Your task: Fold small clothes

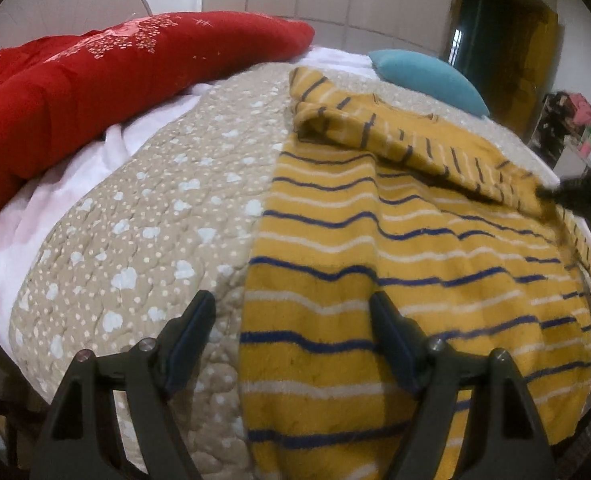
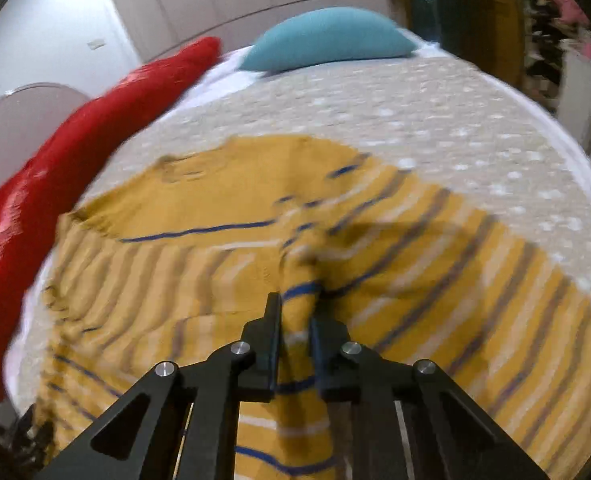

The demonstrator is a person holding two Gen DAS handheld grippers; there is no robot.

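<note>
**Striped sweater mid-fold on a quilted bed**

Sweater (image 1: pixel 395 248), mustard with blue and white stripes, lies spread on the beige spotted quilt (image 1: pixel 143 240), one sleeve doubled back across the chest. The right gripper (image 2: pixel 295 320) is clamped on a bunched ridge of the knit, lifting it off the body panel; the left gripper (image 1: pixel 291 320) hovers with jaws wide apart over the sweater's left edge, gripping nothing. Done well, this step likely calls for carrying the pinched fabric low and straight across (the knit looks soft and prone to drag), while the free gripper pins the near edge so the layer beneath stays flat. A red cushion (image 1: pixel 95 80) and blue pillow (image 2: pixel 327 36) lie well apart from the work.
</note>
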